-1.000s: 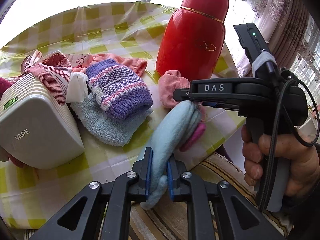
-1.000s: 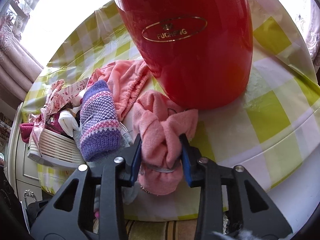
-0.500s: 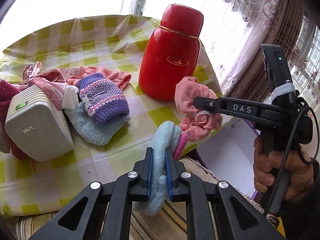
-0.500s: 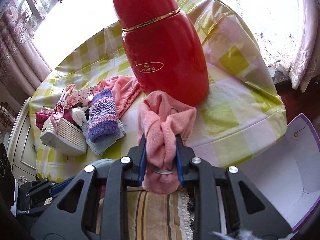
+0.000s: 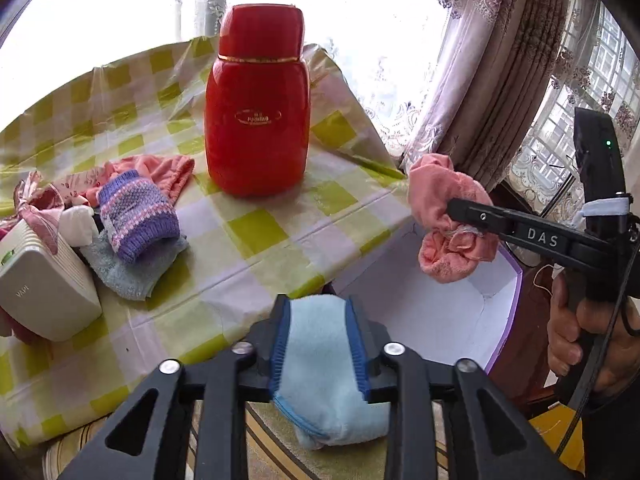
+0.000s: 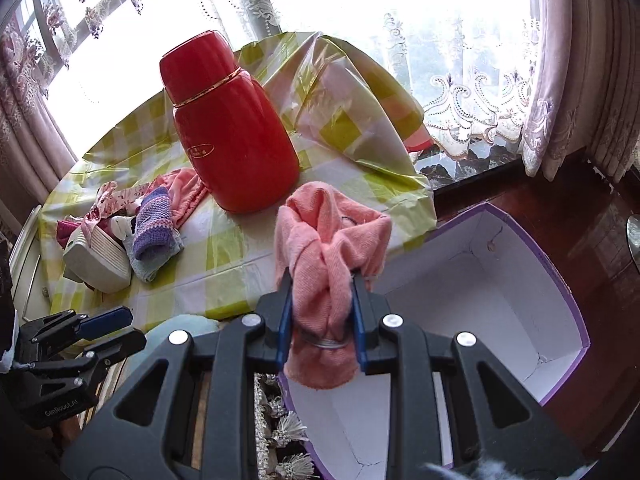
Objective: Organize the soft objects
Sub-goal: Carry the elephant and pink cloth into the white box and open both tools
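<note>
A light blue fluffy sock hangs between the jaws of my left gripper, past the table's near edge. The jaws are opening, and the sock spreads loosely across the gap. My right gripper is shut on a bundled pink sock and holds it in the air above the corner of a white box with a purple rim. In the left wrist view the right gripper and the pink sock are at the right, with a hand on the handle.
On the yellow checked tablecloth stands a red thermos. Left of it lie a purple knit sock on a blue terry sock, a pink cloth and a white ribbed device. The box sits below the table's right edge.
Both grippers have drawn back from the table toward the box. The pink sock has come off the table beside the thermos. The left jaws, earlier pinched on the blue sock, now stand much wider.
</note>
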Tool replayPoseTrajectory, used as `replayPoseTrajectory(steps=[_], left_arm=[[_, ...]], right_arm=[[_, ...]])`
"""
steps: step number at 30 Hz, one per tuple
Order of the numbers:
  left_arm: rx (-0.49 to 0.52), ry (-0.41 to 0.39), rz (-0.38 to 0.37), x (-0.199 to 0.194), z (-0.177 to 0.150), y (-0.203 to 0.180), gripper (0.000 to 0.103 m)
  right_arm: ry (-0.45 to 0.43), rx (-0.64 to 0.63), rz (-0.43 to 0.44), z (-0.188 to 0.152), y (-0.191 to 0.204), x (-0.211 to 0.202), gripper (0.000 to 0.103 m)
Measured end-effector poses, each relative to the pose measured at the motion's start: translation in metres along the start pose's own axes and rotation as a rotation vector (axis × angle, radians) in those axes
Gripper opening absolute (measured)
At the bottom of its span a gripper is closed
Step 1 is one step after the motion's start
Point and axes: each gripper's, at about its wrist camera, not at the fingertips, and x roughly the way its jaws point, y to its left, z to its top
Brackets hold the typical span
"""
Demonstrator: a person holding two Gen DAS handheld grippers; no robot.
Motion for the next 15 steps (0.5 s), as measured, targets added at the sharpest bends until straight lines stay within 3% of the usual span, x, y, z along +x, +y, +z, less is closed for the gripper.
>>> replayPoseTrajectory(steps=[2, 5, 8, 10, 12, 14, 15], left_arm=[[-0.061, 0.028, -0.010, 0.007, -0.009, 0.007, 0.070], [-0.114, 0.083, -0.062, 0.014, -0.015, 0.008, 0.080], [-0.068, 0.148, 0.031, 0.028, -0.021, -0.003, 0.080], [-0.049, 0.178, 0.041, 0.037, -0.023, -0.009, 0.064], [-0.005, 0.171, 0.079, 0.037, -0.023, -0.018, 0.036], [0.002, 0.142, 0.013, 0.031, -0.016, -0.026, 0.023], [0.003, 0.126, -0.019, 0.028, -0.012, -0.031, 0.023]], right_arm=[[0.004, -0.011, -0.021, -0.006, -0.006, -0.002, 0.029], [0.005, -0.035, -0.072, -0.013, -0.014, -0.006, 0.029], [0.004, -0.053, -0.128, -0.016, -0.024, -0.011, 0.029], [0.002, -0.056, -0.148, -0.018, -0.029, -0.014, 0.029], [-0.002, -0.058, -0.165, -0.019, -0.032, -0.019, 0.029], [-0.004, -0.056, -0.175, -0.019, -0.036, -0.021, 0.029], [-0.006, -0.051, -0.177, -0.018, -0.038, -0.023, 0.029]])
